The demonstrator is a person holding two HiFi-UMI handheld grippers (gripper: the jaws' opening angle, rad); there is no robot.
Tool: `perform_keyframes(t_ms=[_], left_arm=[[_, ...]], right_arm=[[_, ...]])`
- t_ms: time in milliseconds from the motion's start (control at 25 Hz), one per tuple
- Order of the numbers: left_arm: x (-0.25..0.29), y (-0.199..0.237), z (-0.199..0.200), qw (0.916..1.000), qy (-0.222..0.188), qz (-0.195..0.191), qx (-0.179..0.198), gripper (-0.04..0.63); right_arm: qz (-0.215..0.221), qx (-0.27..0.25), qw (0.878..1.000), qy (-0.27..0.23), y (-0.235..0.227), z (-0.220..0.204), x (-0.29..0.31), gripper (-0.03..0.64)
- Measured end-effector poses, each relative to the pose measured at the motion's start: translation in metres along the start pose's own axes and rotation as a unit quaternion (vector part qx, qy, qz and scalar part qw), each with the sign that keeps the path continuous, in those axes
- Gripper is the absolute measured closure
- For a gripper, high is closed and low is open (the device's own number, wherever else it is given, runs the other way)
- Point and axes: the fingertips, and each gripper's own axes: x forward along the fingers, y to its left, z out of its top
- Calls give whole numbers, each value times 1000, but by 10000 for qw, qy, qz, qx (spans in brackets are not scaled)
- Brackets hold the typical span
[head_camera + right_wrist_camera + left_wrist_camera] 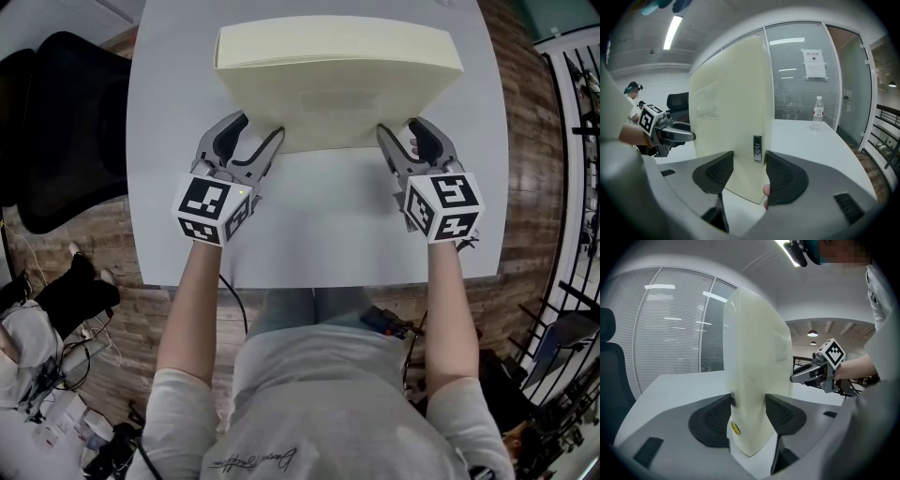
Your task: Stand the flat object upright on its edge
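A: Cream flat object [337,94], where?
B: Upper centre, reared up on the white table [319,244]. Left hand-held gripper [262,125] and right hand-held gripper [398,127] clamp its lower corners. Wood floor [534,122], window blinds [670,333].

1. Dark badge [757,149] on the edge of the cream flat object [731,108]: pale lettering, not legible.
2. Paper notice [814,63] on the glass wall [801,93]: print too small to read.
3. Cursive print [248,459] on the person's grey shirt [328,375]: cannot be made out.
4. Yellow round sticker [735,427] on the object: no mark legible.
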Motion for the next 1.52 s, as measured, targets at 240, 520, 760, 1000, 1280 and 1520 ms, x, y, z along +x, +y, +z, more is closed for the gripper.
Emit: perform_keyframes(t_ms=[240, 520, 760, 1000, 1280, 1520], left_arm=[[0, -1, -1, 10000, 20, -2, 4, 353], [-3, -7, -3, 10000, 4, -12, 15, 354], [-6, -7, -7, 10000, 15, -27, 22, 354], [-8, -11, -6, 10000, 15, -36, 16, 354], [-9, -9, -10, 10000, 12, -57, -37, 354], [-10, -10, -11, 10000, 14, -68, -71, 356]], right_arm=[[10, 3, 10000, 44, 0, -2, 0, 382], [1, 10, 10000, 47, 1, -7, -6, 383], [0, 22, 10000, 47, 3, -12, -6, 383], [1, 22, 10000, 62, 3, -12, -10, 384], [9, 32, 10000, 90, 5, -15, -7, 385], [26, 20, 10000, 92, 5, -16, -8, 385]])
